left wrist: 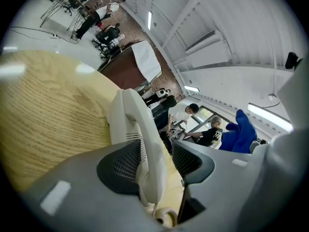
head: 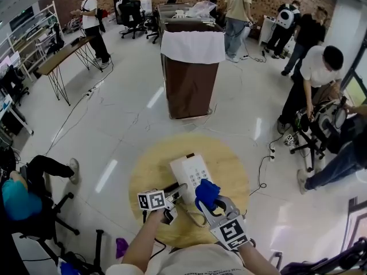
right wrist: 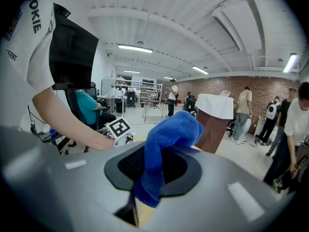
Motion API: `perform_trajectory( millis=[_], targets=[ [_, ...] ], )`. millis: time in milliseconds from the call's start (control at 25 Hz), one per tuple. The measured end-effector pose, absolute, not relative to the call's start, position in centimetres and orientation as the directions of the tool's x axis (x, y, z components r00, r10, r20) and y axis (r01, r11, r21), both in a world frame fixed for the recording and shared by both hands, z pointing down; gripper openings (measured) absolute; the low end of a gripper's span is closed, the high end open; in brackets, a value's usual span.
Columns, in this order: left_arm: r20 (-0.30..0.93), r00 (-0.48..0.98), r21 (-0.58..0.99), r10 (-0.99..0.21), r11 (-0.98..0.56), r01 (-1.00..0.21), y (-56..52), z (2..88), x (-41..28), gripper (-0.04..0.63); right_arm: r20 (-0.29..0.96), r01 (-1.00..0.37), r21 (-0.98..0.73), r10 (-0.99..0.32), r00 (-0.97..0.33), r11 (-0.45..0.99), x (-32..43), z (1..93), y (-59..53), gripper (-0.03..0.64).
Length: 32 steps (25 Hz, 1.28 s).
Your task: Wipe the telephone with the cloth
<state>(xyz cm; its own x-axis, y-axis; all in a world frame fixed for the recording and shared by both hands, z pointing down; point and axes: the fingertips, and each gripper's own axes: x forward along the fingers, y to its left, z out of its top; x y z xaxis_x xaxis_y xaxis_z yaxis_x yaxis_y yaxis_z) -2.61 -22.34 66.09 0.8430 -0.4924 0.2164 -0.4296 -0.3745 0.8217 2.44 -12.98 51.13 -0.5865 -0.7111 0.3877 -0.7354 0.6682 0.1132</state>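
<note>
A white telephone [head: 190, 176] lies on the round wooden table [head: 229, 159]. In the left gripper view its white handset [left wrist: 140, 144] rests on the table top [left wrist: 48, 105], between the jaws of my left gripper [left wrist: 154, 164]. The jaws stand wide: the right pad is clear of the handset, and the left pad is right beside it. The coiled cord [left wrist: 164, 217] shows below. In the head view my left gripper [head: 176, 191] reaches the telephone's near left side. My right gripper [head: 207, 202] is shut on a blue cloth [head: 206, 191] [right wrist: 169, 139], held just above the telephone's near end.
A brown stand draped with white fabric [head: 191, 67] rises beyond the table. A seated person [head: 20, 199] and a black chair are at the left. People [head: 309, 79] and wheeled gear stand at the right. Cables [head: 265, 171] run over the floor.
</note>
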Motion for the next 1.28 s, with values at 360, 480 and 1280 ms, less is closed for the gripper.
perform_trajectory(
  millis=[360, 480, 1280],
  targets=[
    [0.139, 0.893, 0.895, -0.428, -0.332, -0.299, -23.1, 66.1, -2.4, 0.097, 0.398, -0.739, 0.101, -0.708, -0.583, 0.666, 2.7, 51.9, -13.9, 0.071],
    [0.138, 0.891, 0.901, -0.432, -0.32, -0.295, -23.0, 66.0, -2.4, 0.091, 0.402, -0.738, 0.099, -0.706, -0.584, 0.667, 2.6, 52.1, -14.0, 0.071],
    [-0.02, 0.87, 0.816, -0.493, -0.51, -0.27, -20.1, 54.5, -2.5, 0.077, 0.287, -0.719, 0.125, -0.719, -0.633, 0.683, 1.0, 47.8, -13.7, 0.071]
  ],
)
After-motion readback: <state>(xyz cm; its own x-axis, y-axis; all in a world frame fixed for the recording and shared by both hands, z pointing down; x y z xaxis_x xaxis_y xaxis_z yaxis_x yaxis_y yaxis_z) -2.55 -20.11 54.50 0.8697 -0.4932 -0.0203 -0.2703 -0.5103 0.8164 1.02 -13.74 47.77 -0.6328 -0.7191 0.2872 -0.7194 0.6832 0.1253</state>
